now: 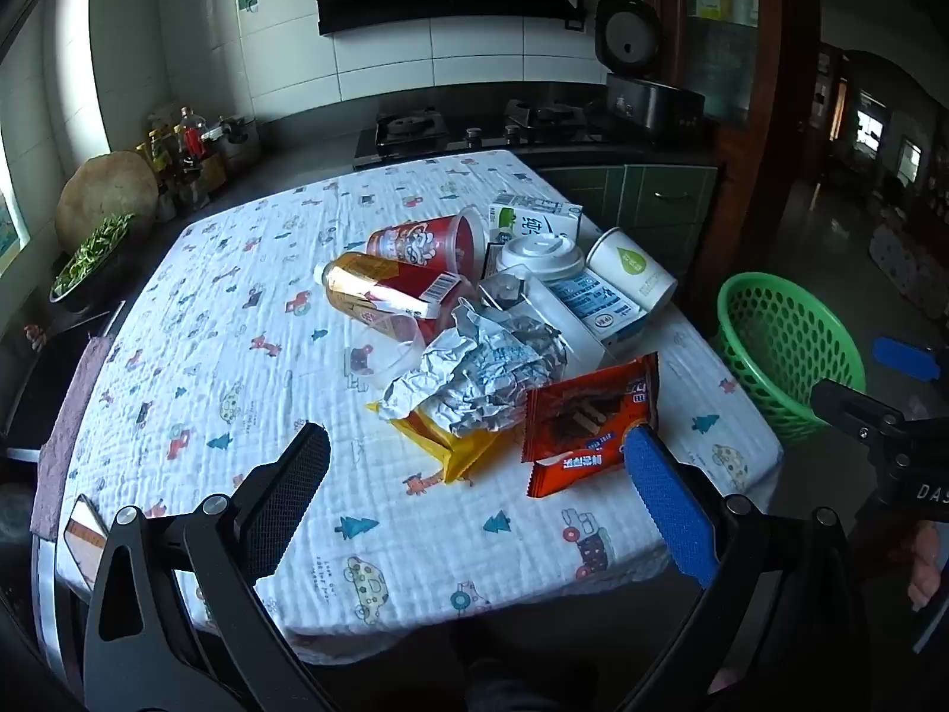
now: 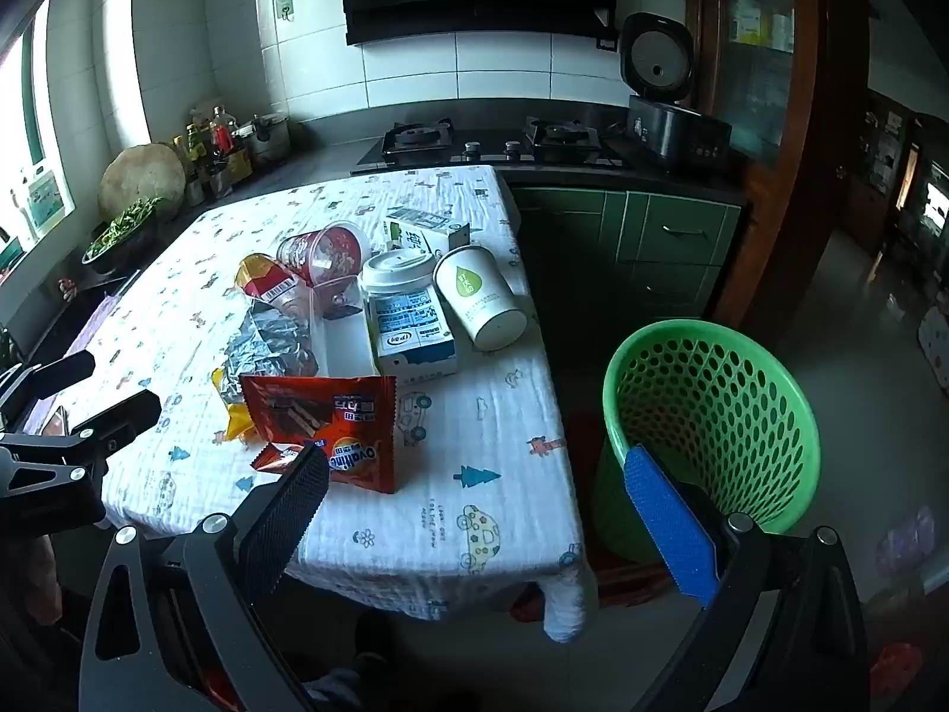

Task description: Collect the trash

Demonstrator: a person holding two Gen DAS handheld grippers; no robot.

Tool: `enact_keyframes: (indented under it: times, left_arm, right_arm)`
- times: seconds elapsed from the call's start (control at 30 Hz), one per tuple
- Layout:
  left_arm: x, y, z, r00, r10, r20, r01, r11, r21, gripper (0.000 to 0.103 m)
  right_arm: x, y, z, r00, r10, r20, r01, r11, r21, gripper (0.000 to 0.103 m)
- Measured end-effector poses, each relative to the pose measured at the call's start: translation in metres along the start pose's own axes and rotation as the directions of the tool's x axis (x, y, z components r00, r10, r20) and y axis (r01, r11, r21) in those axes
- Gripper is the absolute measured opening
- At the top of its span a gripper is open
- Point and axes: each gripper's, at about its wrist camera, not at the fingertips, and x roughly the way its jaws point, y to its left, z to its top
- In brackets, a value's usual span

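While both grippers' fingers (image 1: 664, 492) (image 2: 667, 516) are spread empty, trash crowds the table's (image 2: 504, 474) edge beside the basket (image 2: 712, 415).

Black two-burner gas stove (image 2: 492, 142) far behind patterned white tablecloth (image 1: 249, 320); open black rice cooker (image 2: 670, 113) far right; bowl of greens (image 1: 89, 261) far left.

A soft, quilted cloth (image 1: 249, 308) with a matt, puckered weave covers the table. On it, the crumpled wrapper (image 1: 474, 380) looks like shiny foil, creased all over. The orange snack packet (image 1: 587, 421) is glossy plastic film, as is the yellow packet (image 1: 445, 445) under the foil. The white cup (image 2: 480, 296) and the milk carton (image 2: 412, 326) look like smooth coated paper. The green basket (image 2: 712, 415) is perforated plastic with a slight sheen. Each tool has textured, matt pads (image 1: 670, 510) on dark metal-looking arms.
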Motion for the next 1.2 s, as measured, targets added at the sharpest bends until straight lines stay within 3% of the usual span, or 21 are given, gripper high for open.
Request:
enact_keyframes:
  times: [1.2]
  left_arm:
    - [0.009, -0.010, 0.000, 0.999, -0.021, -0.033, 0.020, 1.000, -0.003, 0.098]
  right_arm:
    - [0.002, -0.013, -0.004, 1.000, -0.015, -0.009, 0.015, 1.000, 0.017, 0.097]
